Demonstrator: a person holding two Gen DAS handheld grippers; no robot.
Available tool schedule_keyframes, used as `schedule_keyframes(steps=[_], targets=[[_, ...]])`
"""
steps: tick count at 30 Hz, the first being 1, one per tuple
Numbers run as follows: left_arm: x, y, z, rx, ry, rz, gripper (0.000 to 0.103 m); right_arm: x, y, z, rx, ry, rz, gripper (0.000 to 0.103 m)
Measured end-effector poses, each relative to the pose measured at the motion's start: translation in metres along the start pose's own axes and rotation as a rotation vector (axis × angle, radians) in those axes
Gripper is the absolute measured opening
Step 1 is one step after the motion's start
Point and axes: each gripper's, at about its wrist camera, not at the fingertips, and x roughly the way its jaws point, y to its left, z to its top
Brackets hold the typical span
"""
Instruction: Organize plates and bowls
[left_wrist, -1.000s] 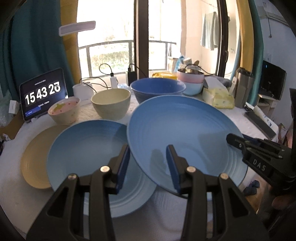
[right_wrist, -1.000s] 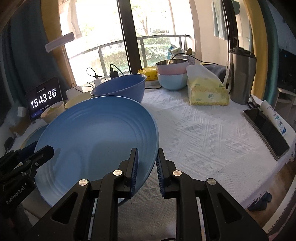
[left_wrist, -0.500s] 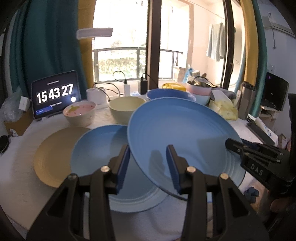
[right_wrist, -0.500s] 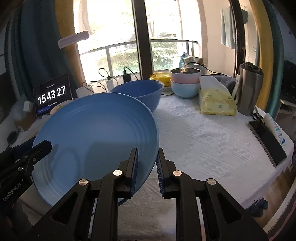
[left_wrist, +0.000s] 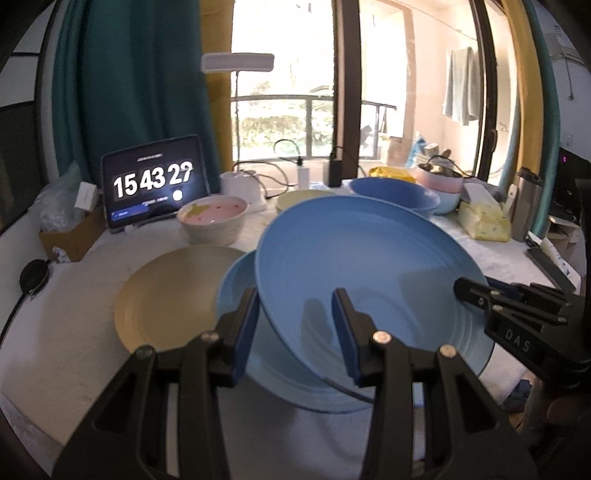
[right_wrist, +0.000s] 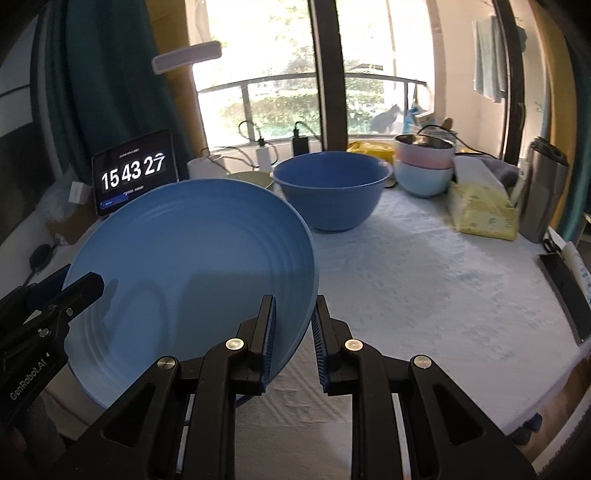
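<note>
Change: the blue plate (left_wrist: 369, 266) has risen and tilted more since a second ago; the clock (left_wrist: 153, 182) went from 15:43:26 to 15:43:27
Right tongs (right_wrist: 293, 336): pinching the plate's near rim, plate held off the worktop (right_wrist: 424, 280)
Left tongs (left_wrist: 295, 328): spread, pads either side of the plate's left rim, not gripping
Beneath: pale blue plate (left_wrist: 236, 295), beside it a tan plate (left_wrist: 166, 291)
Far edge: pink bowl (left_wrist: 212, 218), cream bowl (left_wrist: 295, 197), blue bowl (right_wrist: 332, 192), stacked bowls (right_wrist: 424, 170)
Right edge: tissue pack (right_wrist: 482, 212), flask (right_wrist: 543, 188)
</note>
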Motion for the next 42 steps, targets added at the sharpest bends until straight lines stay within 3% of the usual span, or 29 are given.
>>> schedule_keyframes(steps=[13,24,30,37,42], targets=[[0.02,0.023,-0.017,0.0,0.061,0.069,0.042,0.032,0.03,-0.003,-0.033,0.071,0.028,0.021],[0.037,0.025,-0.024,0.019,0.08,0.063,0.044,0.059,0.031,-0.007,-0.02,0.132,0.002,0.022],[0.048,0.036,-0.026,-0.024,0.118,0.047,0.047,0.072,0.03,-0.008,-0.003,0.172,0.006,0.023],[0.052,0.048,-0.017,-0.069,0.086,0.056,0.047,0.077,0.029,-0.005,0.008,0.169,0.022,0.026],[0.061,0.052,-0.013,-0.065,0.087,0.082,0.047,0.081,0.02,-0.005,0.057,0.168,0.039,0.036]])
